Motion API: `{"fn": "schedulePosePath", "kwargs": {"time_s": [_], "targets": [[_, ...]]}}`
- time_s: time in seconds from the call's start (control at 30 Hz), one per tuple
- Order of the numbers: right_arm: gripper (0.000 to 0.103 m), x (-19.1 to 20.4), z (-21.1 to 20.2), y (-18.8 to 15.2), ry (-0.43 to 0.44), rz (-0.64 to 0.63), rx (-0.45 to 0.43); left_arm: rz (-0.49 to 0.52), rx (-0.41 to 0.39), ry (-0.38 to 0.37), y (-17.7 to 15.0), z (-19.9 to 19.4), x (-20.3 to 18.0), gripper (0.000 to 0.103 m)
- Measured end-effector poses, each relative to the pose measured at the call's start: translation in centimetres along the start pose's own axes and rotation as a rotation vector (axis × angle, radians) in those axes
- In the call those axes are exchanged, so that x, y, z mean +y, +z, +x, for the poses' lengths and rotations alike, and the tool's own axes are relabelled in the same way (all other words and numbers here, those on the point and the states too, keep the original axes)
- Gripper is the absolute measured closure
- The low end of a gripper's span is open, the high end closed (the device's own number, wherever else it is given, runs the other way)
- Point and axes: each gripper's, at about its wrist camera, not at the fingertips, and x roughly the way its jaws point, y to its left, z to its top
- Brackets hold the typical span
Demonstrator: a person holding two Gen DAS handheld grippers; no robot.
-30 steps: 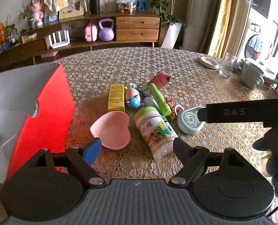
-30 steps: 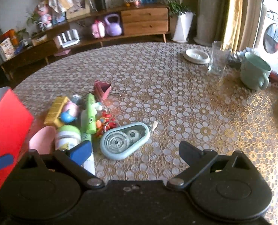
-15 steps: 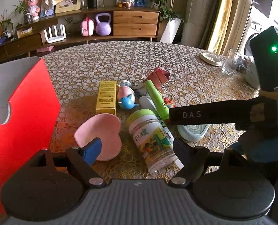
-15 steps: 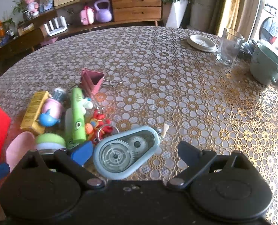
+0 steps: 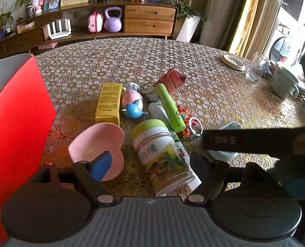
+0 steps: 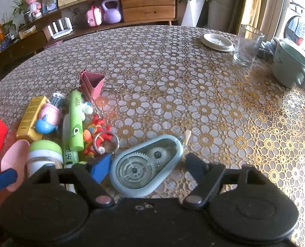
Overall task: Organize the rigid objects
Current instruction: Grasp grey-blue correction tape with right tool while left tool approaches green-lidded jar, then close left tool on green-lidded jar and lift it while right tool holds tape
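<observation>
Tongs first: the right gripper (image 6: 147,165) has just been narrowing its jaws around a pale blue teardrop-shaped correction tape dispenser (image 6: 146,165), whose clear window shows plastic gears; the pads are not clearly pressing it, and its near end is cut off behind the black housing. The left gripper (image 5: 150,162) hangs spread over a clear jar (image 5: 162,156) with a green lid lying on its side, touching nothing. At nine o'clock from the jar sits a matte pink heart-shaped dish (image 5: 97,144), partly covered by the blue pad. At twelve o'clock lie a green tube (image 5: 170,107), a yellow carton (image 5: 109,103) and a blue and pink toy (image 5: 133,105). Further at nine stands a red box (image 5: 16,127), cut off by the frame. All rest on a lacy floral tablecloth (image 6: 173,72).
</observation>
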Motion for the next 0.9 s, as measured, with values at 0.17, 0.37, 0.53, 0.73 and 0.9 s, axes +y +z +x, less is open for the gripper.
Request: {"fn": "schedulePosePath", "kwargs": {"time_s": [0.17, 0.37, 0.53, 0.73, 0.9], "targets": [[0.043, -1.2, -1.0, -0.9, 0.025, -0.017, -0.006, 0.017, 0.004, -0.015, -0.1, 0.1, -0.2, 0.027], [0.049, -2.5, -2.1, -2.0, 0.055, -0.054, -0.014, 0.004, 0.010, -0.049, -0.1, -0.1, -0.2, 0.043], [0.049, -3.1, -2.9, -3.1, 0.069, -0.085, -0.025, -0.008, 0.028, -0.068, 0.1, -0.2, 0.0, 0.054], [0.049, -2.7, -5.0, -4.3, 0.084, -0.123, -0.057, -0.013, 0.032, -0.066, 0.2, -0.9, 0.4, 0.061], [0.050, -2.0, -7.4, -5.3, 0.104, -0.153, -0.089, -0.003, 0.042, -0.060, -0.4, -1.9, 0.9, 0.062]]}}
